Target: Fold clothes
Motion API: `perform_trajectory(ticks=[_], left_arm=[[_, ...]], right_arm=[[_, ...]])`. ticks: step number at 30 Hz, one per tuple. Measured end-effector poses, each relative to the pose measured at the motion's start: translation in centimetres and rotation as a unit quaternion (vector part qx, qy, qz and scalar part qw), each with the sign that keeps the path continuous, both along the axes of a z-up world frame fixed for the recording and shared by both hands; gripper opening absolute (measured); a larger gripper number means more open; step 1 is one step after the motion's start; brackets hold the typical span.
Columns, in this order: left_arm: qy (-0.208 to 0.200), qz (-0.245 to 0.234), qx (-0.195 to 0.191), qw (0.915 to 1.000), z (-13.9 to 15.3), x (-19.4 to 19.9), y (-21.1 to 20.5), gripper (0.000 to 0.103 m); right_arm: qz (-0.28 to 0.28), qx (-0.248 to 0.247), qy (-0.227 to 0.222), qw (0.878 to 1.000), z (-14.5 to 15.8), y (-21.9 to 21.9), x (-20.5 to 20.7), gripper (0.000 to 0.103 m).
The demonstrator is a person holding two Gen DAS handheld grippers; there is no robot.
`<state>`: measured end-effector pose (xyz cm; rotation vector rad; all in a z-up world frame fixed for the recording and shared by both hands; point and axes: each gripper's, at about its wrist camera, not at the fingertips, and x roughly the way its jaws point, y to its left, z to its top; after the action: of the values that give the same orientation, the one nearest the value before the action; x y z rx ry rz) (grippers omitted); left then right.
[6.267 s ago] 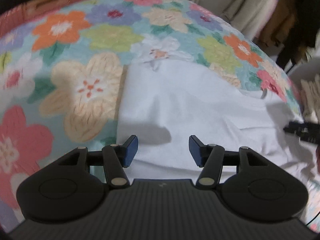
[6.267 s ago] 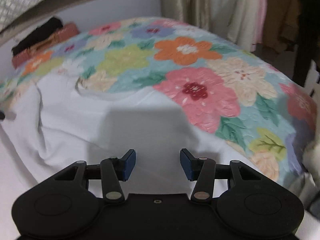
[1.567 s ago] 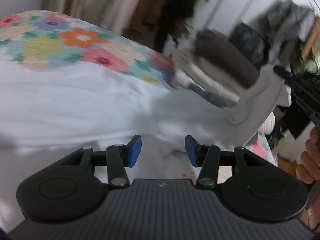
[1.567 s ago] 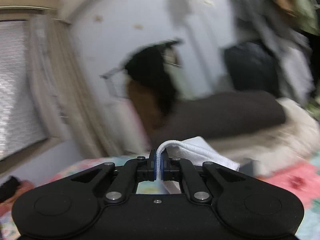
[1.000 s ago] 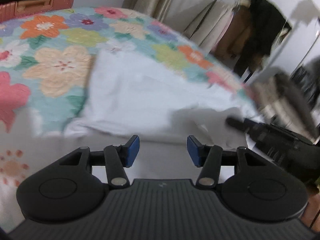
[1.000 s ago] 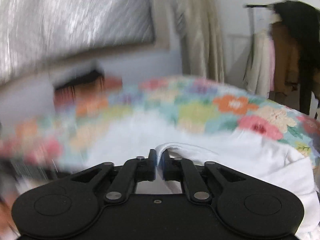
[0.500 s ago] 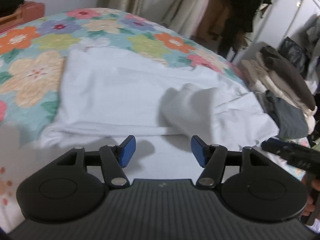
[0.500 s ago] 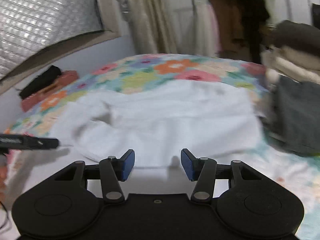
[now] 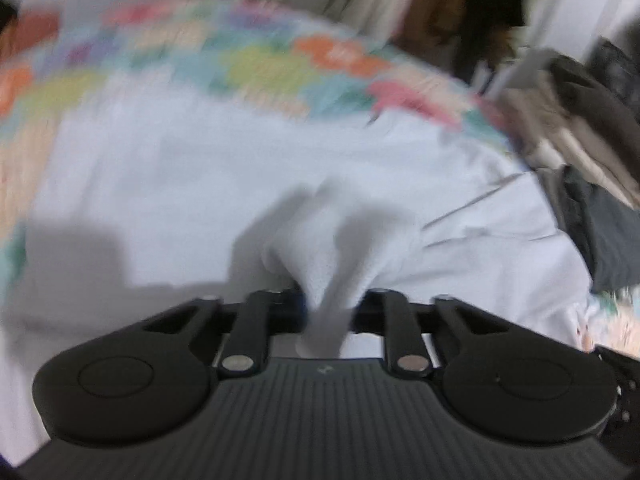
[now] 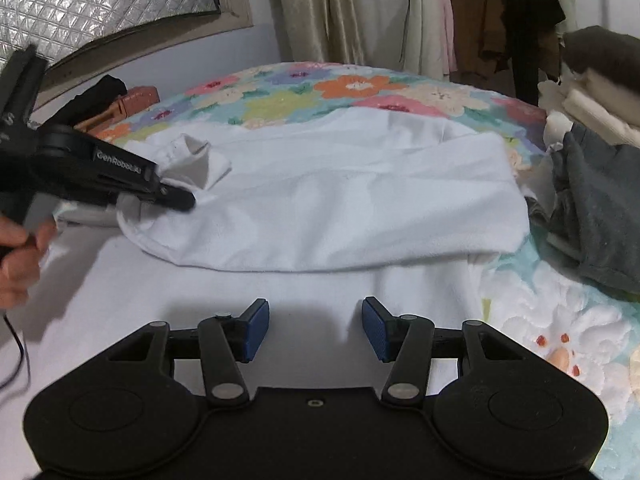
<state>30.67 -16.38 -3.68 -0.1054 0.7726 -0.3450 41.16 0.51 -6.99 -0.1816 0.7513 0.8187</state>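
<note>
Folding is mid-step: left gripper [image 9: 330,312], jaws just closed, pinches a bunched sleeve of the white shirt [image 10: 340,208] on the floral bedspread [image 10: 560,320], right gripper [image 10: 315,330] gaping empty near the bed's near edge; next, carry that sleeve inward.

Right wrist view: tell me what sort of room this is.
Most likely a bedroom. A bed with a floral quilt fills the view, clothes hang on a rack behind it, and folded garments are stacked at the right.
</note>
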Motion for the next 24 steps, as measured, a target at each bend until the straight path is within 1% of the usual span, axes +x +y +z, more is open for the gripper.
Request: perform_trajectory(ticks=[2, 4, 5, 6, 7, 8, 10, 11, 12, 13, 14, 16, 18, 20, 22, 23, 24], left_arm=[[-0.068, -0.004, -0.004, 0.9977, 2.2, -2.1, 0.6, 0.012], [-0.121, 0.014, -0.032, 0.9921, 4.0, -4.3, 2.5, 0.012], [-0.137, 0.030, -0.046, 0.9890, 4.4, -5.1, 3.6, 0.017], [-0.136, 0.048, -0.055, 0.9880, 4.0, -5.5, 4.8, 0.026], [-0.130, 0.067, -0.063, 0.9873, 3.4, -5.7, 6.0, 0.037], [-0.113, 0.082, -0.067, 0.9879, 2.5, -5.5, 7.1, 0.057], [-0.054, 0.122, -0.086, 0.9873, -0.5, -4.5, 9.8, 0.059], [-0.020, 0.144, -0.105, 0.9839, -2.2, -4.0, 11.3, 0.059], [0.008, 0.164, -0.118, 0.9793, -3.6, -3.7, 12.7, 0.056], [0.031, 0.182, -0.126, 0.9747, -4.7, -3.5, 13.8, 0.055], [0.044, 0.188, -0.141, 0.9710, -5.5, -3.4, 14.7, 0.052], [0.051, 0.181, -0.161, 0.9689, -5.6, -3.3, 15.7, 0.052], [0.047, 0.163, -0.161, 0.9723, -5.0, -3.2, 15.4, 0.057], [0.041, 0.144, -0.160, 0.9758, -4.4, -3.2, 15.1, 0.059], [0.036, 0.126, -0.153, 0.9795, -4.5, -3.3, 14.4, 0.056], [0.029, 0.119, -0.142, 0.9822, -4.5, -3.5, 13.9, 0.020], [0.020, 0.112, -0.127, 0.9855, -4.0, -3.4, 13.2, 0.004]], right_arm=[[-0.003, 0.012, 0.007, 1.000, -0.3, -0.6, 0.1, 0.057], [-0.005, 0.020, 0.014, 1.000, -0.7, -1.0, 0.2, 0.057], [-0.006, 0.020, 0.016, 1.000, -0.8, -1.1, 0.3, 0.057], [-0.005, 0.018, 0.015, 1.000, -0.9, -1.1, 0.2, 0.057], [-0.003, 0.013, 0.011, 1.000, -0.9, -1.0, 0.1, 0.057], [-0.001, 0.008, 0.007, 1.000, -1.0, -0.9, 0.0, 0.057], [-0.002, -0.004, 0.001, 1.000, -1.0, -0.5, -0.1, 0.057], [-0.002, -0.009, -0.001, 1.000, -1.0, -0.3, -0.2, 0.057], [-0.003, -0.016, -0.004, 1.000, -0.9, -0.2, -0.3, 0.057], [-0.005, -0.021, -0.006, 1.000, -0.9, 0.0, -0.4, 0.057], [-0.006, -0.026, -0.008, 1.000, -0.8, 0.1, -0.4, 0.057], [-0.011, -0.027, -0.008, 1.000, -0.6, 0.2, -0.4, 0.057], [-0.015, -0.025, -0.007, 1.000, -0.4, 0.2, -0.3, 0.057], [-0.014, -0.017, -0.008, 1.000, -0.3, 0.2, -0.1, 0.060], [-0.012, -0.009, -0.010, 1.000, -0.3, 0.2, 0.2, 0.061], [-0.011, -0.006, -0.010, 1.000, -0.3, 0.3, 0.5, 0.061], [-0.011, -0.006, -0.012, 1.000, -0.3, 0.5, 0.7, 0.061]])
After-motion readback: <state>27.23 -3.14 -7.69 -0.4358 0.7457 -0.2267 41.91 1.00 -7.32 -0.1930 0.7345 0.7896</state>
